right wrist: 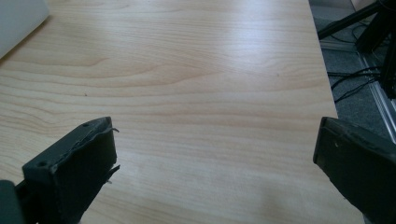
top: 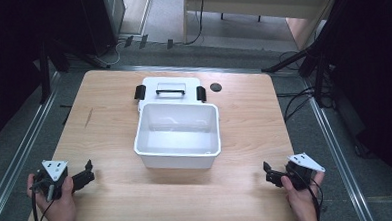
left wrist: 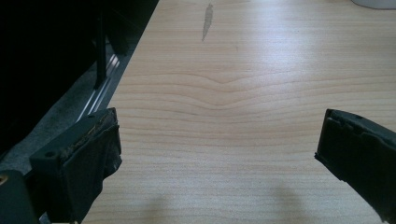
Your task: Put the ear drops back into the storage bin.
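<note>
A white plastic bin stands open and empty in the middle of the wooden table. Right behind it lies its white lid, which has a black handle and two black side latches. My left gripper rests near the front left corner, open, its jaws wide apart over bare wood. At the front right my right gripper is also open, with nothing between its jaws. A corner of the bin shows at the top left of the right gripper view.
A small black round disc lies on the table to the right of the lid. A dark streak marks the wood on the left side. Metal rails and cables run on the floor beside the table.
</note>
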### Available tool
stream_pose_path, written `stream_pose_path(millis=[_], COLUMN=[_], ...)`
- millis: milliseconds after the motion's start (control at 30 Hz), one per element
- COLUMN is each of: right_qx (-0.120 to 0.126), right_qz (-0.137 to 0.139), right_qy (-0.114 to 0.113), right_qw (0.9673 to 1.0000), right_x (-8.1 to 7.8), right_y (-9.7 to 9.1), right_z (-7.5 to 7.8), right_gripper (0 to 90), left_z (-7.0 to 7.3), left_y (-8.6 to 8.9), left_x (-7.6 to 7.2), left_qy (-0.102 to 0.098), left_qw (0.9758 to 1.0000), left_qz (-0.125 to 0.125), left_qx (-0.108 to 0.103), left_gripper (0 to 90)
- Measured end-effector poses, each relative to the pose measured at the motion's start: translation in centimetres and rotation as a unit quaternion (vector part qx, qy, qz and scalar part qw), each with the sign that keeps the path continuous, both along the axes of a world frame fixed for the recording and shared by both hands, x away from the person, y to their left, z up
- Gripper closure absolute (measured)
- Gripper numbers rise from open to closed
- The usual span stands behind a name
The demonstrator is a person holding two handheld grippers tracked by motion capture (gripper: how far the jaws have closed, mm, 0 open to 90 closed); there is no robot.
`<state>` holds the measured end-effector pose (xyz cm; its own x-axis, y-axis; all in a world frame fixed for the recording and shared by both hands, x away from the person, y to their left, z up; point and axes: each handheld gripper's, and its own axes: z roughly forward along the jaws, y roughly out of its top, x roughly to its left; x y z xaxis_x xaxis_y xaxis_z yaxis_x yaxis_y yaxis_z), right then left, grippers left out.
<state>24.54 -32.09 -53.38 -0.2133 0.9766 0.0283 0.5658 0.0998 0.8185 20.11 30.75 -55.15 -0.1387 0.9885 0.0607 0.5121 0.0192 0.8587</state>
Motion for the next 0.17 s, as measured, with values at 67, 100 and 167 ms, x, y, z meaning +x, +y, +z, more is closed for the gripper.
stream_pose_path(millis=[67, 100, 167], right_qx=[0.01, 0.016, 0.029], right_qz=[-0.008, -0.01, -0.019], right_qy=[-0.009, -0.013, -0.02], right_qw=[0.9999, 0.9997, 0.9992], right_x=[-0.43, -0.6, -0.96], right_y=[-0.36, -0.54, -0.77], right_z=[-0.47, -0.77, -0.97], right_gripper=[0.0, 0.0, 0.0], left_z=[0.0, -0.01, 0.01], left_y=[0.0, -0.02, -0.02], left_x=[0.0, 0.0, -0.01], left_qy=[0.0, 0.0, 0.002], left_qw=[1.0, 1.0, 1.0], left_qz=[0.0, 0.0, 0.0], left_qx=[0.001, 0.001, 0.002], left_gripper=[0.2, 0.2, 0.2])
